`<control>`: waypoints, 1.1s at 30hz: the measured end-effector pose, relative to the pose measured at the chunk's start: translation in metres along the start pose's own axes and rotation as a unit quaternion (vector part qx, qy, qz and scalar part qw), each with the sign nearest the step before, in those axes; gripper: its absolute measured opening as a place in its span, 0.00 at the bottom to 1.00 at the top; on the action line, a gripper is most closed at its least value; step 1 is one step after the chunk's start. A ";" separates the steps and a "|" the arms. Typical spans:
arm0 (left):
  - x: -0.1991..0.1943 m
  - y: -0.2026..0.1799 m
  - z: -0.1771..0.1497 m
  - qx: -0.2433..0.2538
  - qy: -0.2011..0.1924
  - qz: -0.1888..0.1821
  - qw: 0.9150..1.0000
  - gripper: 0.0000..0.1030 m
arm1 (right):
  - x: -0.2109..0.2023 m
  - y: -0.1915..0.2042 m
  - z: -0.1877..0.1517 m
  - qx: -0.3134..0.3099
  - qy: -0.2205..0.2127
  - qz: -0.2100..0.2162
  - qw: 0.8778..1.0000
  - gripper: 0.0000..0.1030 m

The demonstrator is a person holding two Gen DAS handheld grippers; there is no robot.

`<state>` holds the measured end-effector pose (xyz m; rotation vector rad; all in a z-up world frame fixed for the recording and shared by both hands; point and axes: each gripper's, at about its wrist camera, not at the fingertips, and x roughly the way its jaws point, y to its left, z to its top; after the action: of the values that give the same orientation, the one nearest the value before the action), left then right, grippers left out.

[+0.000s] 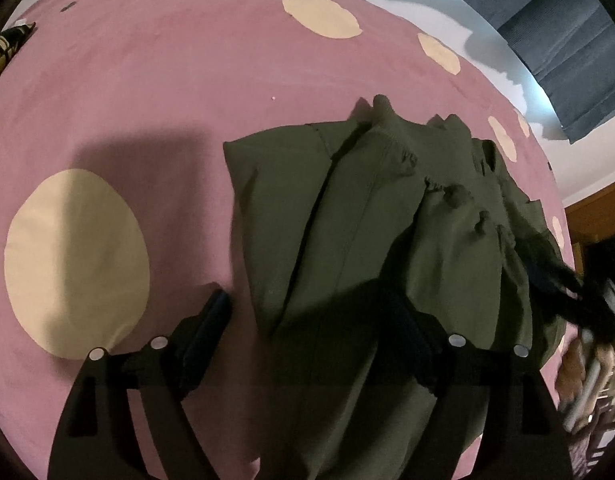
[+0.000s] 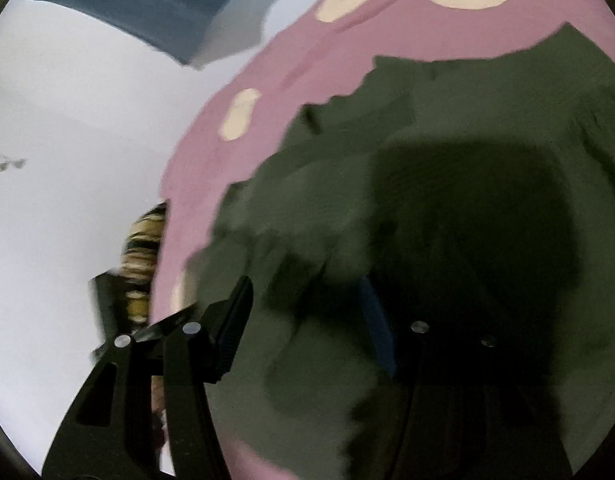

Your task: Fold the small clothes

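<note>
Olive-green garment [image 1: 371, 232], crumpled, on pink spotted sheet [image 1: 147, 100]; left gripper [image 1: 311, 320] jaws wide over its hem, right gripper [image 2: 303, 316] part-open, neither gripping

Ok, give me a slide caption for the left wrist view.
Left tool, open, hovers over an olive green garment lying on a pink bedsheet with cream ovals.
</note>
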<state>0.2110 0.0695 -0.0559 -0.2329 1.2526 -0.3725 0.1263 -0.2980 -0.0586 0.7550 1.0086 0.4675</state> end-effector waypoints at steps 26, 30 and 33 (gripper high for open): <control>-0.038 -0.071 0.004 0.053 -0.033 0.085 0.994 0.07 | -0.035 0.024 -0.113 -0.125 -0.070 -0.007 0.990 0.67; -0.044 -0.089 0.007 0.065 -0.036 0.091 0.993 0.07 | -0.004 0.016 -0.115 -0.127 -0.013 -0.002 0.992 0.69; -0.048 -0.105 0.007 0.072 -0.043 0.098 0.992 0.07 | 0.003 0.007 -0.111 -0.131 -0.008 0.017 0.991 0.68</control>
<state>0.1892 -0.0077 0.0276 -0.0021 1.1479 -0.2785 0.0298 -0.2530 -0.0901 0.5398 0.8998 0.6092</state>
